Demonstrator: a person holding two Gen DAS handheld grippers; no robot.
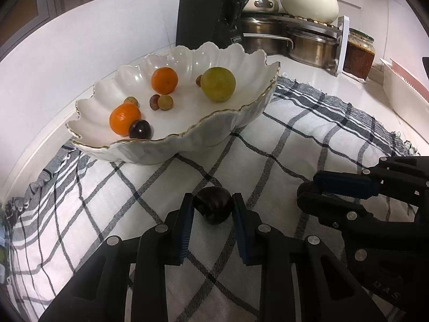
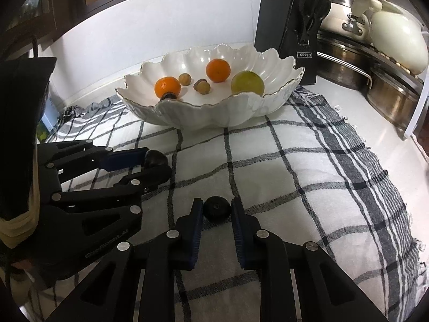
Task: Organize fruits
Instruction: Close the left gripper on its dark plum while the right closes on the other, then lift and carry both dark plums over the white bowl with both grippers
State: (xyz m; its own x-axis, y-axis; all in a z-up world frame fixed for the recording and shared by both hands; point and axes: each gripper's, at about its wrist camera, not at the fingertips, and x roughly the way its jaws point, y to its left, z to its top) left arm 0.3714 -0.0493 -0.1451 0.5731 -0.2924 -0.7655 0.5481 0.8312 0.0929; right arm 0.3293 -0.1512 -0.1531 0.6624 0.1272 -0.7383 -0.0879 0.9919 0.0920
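Left wrist view, lower centre: left tongs point(image 1: 213, 209) narrowed around a dark plum point(image 1: 213, 205) on the checked cloth point(image 1: 308, 139), pads touching or nearly so. Right wrist view, lower centre: right tongs point(image 2: 216, 210) drawn close on a smaller dark fruit point(image 2: 216, 209), seemingly gripped. Scalloped white bowl point(image 1: 241, 112) in upper middle, already holding oranges, a green fruit and small ones. Judged the grasping step; next needed: firm hold, lift clear of cloth, carry over bowl rim, release gently
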